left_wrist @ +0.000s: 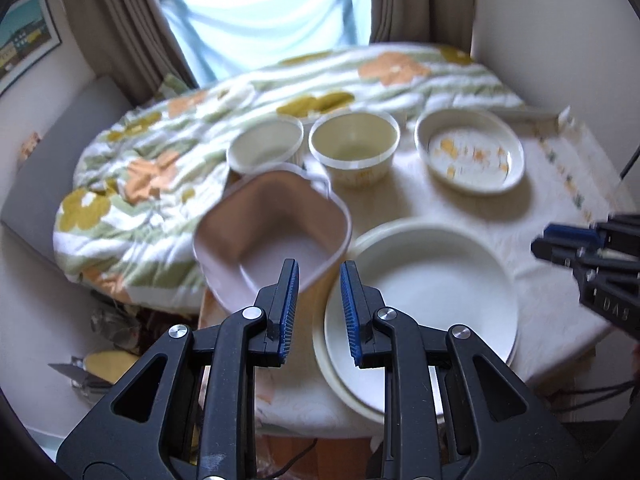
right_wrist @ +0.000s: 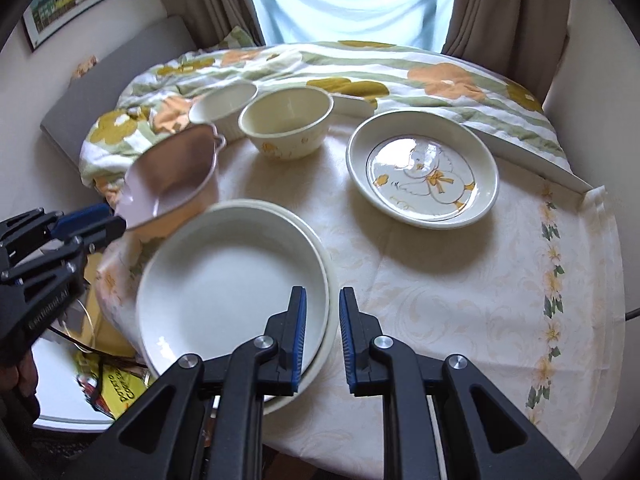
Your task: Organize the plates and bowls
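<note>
My left gripper (left_wrist: 319,280) is shut on the near corner of a pink square bowl (left_wrist: 276,216) and holds it tilted above the table's left edge; the bowl also shows in the right wrist view (right_wrist: 172,172). Two stacked white plates (right_wrist: 232,276) lie at the table's near left. My right gripper (right_wrist: 322,312) is open, its jaws astride the near right rim of the stacked plates. A duck-patterned plate (right_wrist: 424,168) lies at the far right. A cream bowl (right_wrist: 286,124) and a white ribbed bowl (right_wrist: 222,108) stand at the back.
The table (right_wrist: 460,300) has a cream floral cloth. A flowered quilt (right_wrist: 360,68) lies behind it on a bed, under a window with brown curtains. A white board (right_wrist: 532,160) edges the table's back right. Clutter lies on the floor at left (right_wrist: 108,384).
</note>
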